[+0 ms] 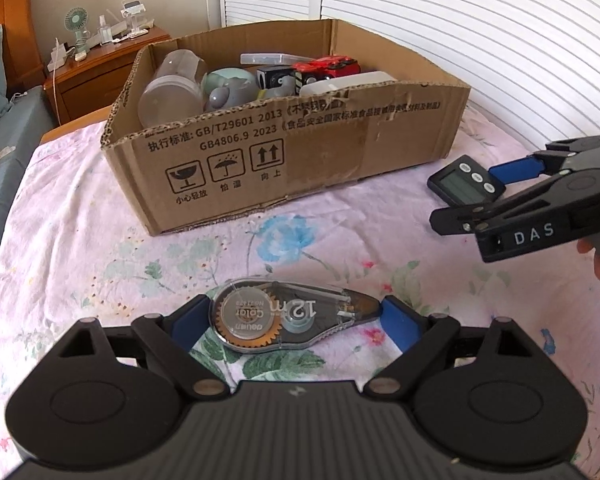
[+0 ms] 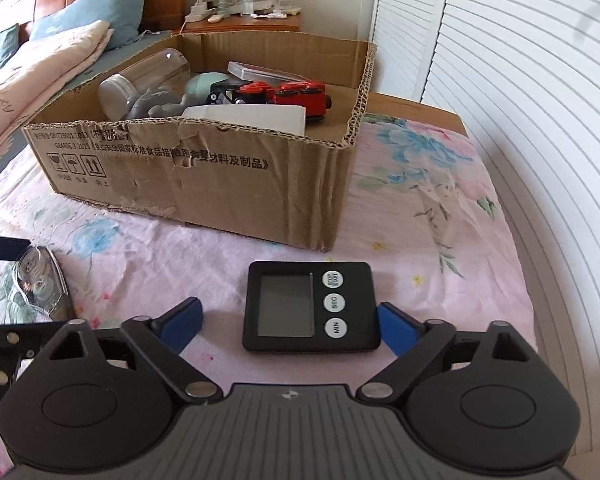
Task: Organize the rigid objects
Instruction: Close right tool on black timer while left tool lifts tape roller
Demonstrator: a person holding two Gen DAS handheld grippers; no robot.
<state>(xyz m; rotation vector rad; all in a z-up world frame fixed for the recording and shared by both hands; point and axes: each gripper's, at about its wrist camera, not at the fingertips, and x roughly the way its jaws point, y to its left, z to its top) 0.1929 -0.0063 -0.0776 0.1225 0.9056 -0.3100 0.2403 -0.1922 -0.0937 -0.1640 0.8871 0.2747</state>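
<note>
Black timer (image 2: 311, 306) lies between right claw's (image 2: 290, 322) parted pads – left pad apart

Matt corrugated cardboard box (image 1: 284, 152), torn rim

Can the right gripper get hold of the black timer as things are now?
Probably yes. The timer lies flat on the bedspread between the right gripper's fingers, one finger at its edge, a gap at the other, and nothing is on top.
</note>
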